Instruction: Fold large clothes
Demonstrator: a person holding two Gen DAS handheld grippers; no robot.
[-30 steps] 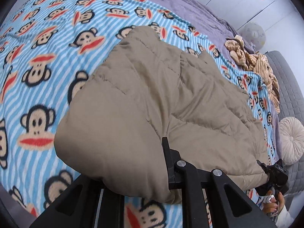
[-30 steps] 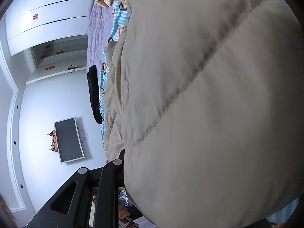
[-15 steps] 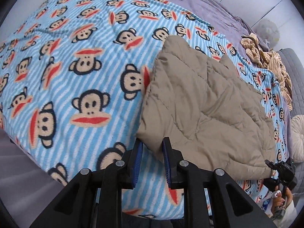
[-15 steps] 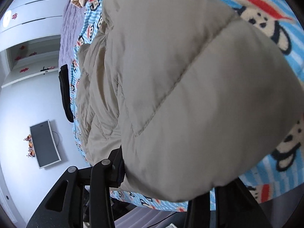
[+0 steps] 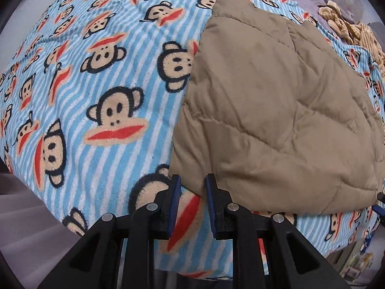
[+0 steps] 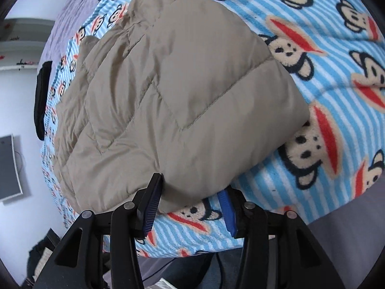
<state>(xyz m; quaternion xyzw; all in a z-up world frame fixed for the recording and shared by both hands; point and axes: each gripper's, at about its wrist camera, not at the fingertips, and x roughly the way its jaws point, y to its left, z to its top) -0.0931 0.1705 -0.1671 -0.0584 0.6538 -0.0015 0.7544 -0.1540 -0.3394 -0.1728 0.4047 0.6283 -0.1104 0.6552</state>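
A tan quilted puffer garment (image 5: 276, 110) lies folded on the blue striped monkey-print blanket (image 5: 96, 96). It also shows in the right wrist view (image 6: 168, 101). My left gripper (image 5: 192, 187) is open, its blue-padded fingers just at the garment's near left corner, with nothing held. My right gripper (image 6: 190, 192) is open wide, its fingers at the garment's near edge, with the fabric lying free between them.
A black garment (image 6: 42, 98) lies at the far end of the blanket. A tan striped plush heap (image 5: 349, 26) lies at the far right of the bed. The bed's near edge drops off just under both grippers. A wall screen (image 6: 9, 168) is at the left.
Both grippers have opened and let go of the garment, which was lifted and now lies flat on the blanket. Both have drawn back toward the bed's near edge.
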